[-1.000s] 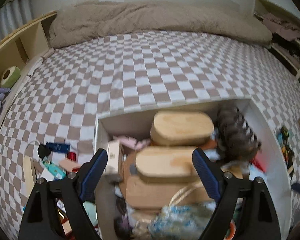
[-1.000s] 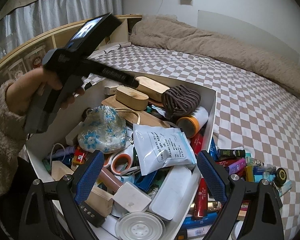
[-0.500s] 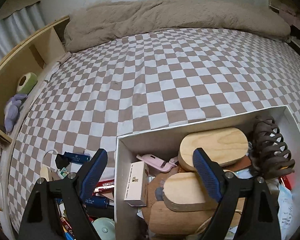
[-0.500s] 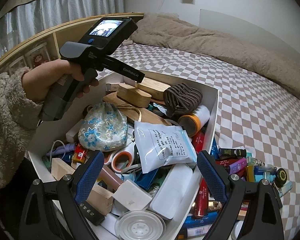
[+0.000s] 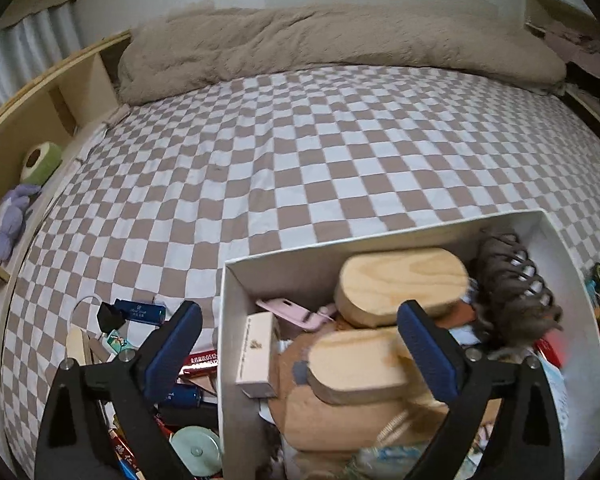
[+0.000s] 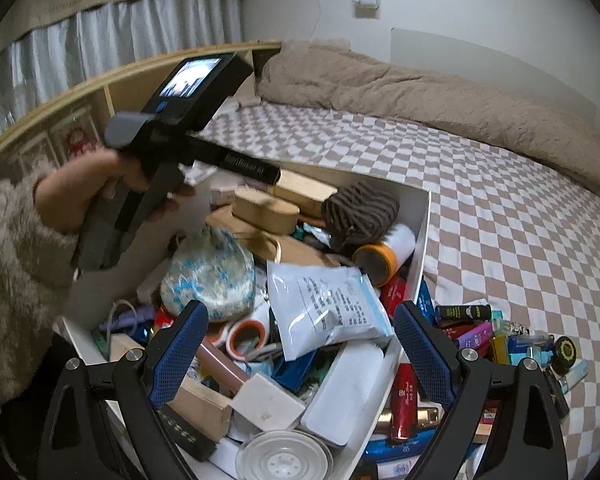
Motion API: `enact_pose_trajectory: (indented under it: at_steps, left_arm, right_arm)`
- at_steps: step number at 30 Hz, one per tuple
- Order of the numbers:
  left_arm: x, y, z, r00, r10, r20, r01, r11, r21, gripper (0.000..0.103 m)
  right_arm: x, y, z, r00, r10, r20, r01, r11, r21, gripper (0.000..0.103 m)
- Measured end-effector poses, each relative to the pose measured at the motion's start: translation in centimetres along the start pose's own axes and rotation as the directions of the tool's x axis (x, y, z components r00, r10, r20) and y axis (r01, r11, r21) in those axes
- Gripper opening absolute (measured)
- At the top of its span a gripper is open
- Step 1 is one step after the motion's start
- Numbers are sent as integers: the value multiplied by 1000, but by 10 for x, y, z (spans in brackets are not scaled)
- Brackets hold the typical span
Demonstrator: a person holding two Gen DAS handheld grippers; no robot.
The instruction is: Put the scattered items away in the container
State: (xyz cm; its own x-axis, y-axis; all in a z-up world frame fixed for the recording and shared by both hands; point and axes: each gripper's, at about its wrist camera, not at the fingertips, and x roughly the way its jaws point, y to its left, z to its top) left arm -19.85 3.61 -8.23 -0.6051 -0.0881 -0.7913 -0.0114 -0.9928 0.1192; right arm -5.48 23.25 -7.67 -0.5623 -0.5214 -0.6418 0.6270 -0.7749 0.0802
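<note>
Honestly, the bed (image 5: 320, 168) under its checked sheet is soft ground for all of this, and the white container (image 5: 380, 248) sitting on it is already heaped above its rim, so that is where my worry starts. Its long axis runs away from me in the right wrist view, the near short end under my right tool (image 6: 300, 352) and the far end pointing toward the rumpled beige blanket (image 6: 440, 96) at the head of the bed. If I press anything down onto that heap, I judge the box could tip or the top layer could slide off, since the white printed pouch (image 6: 328, 308) and the flowered pouch (image 6: 212, 276) lie loose on the pile.

Scattered things lie outside on both long sides. On the right side a row of small bottles and tubes (image 6: 492, 332) lies just beside the wall, mostly with their long axes across it. On the left side a smaller cluster, with a dark blue tube (image 5: 140, 312) lying roughly along the box's short edge, sits near the far corner.

My left tool (image 5: 296, 352) hangs with its fingers spread wide and nothing between them, straddling the container's left wall, so a careless drop could knock that wall. My right tool is equally wide and empty above the near end. The small clear lid (image 6: 284, 456) at the near rim looks ready to spill out
</note>
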Motion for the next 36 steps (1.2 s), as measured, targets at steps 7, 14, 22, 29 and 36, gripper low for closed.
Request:
enact_pose_trajectory:
  at_steps: [7, 14, 22, 29, 36]
  left_arm:
    - [-28, -11, -13, 998, -54, 34, 52, 998, 45, 103]
    - [-57, -15, -31, 993, -82, 87, 77, 996, 52, 103]
    - [-78, -17, -46, 984, -110, 137, 105, 993, 48, 103]
    - [-90, -21, -63, 977, -122, 173, 112, 992, 66, 103]
    - [-98, -19, -75, 967, -158, 200, 145, 986, 78, 103]
  right_arm:
    - [-3, -4, 3, 999, -25, 43, 24, 999, 30, 94]
    - [-5, -12, 4, 993, -91, 77, 86, 994, 64, 100]
    - [-7, -22, 4, 986, -125, 112, 115, 989, 93, 103]
    - [-7, -25, 3, 983, -146, 110, 135, 985, 104, 103]
    - [-4, -26, 2, 978, -175, 112, 163, 981, 110, 103]
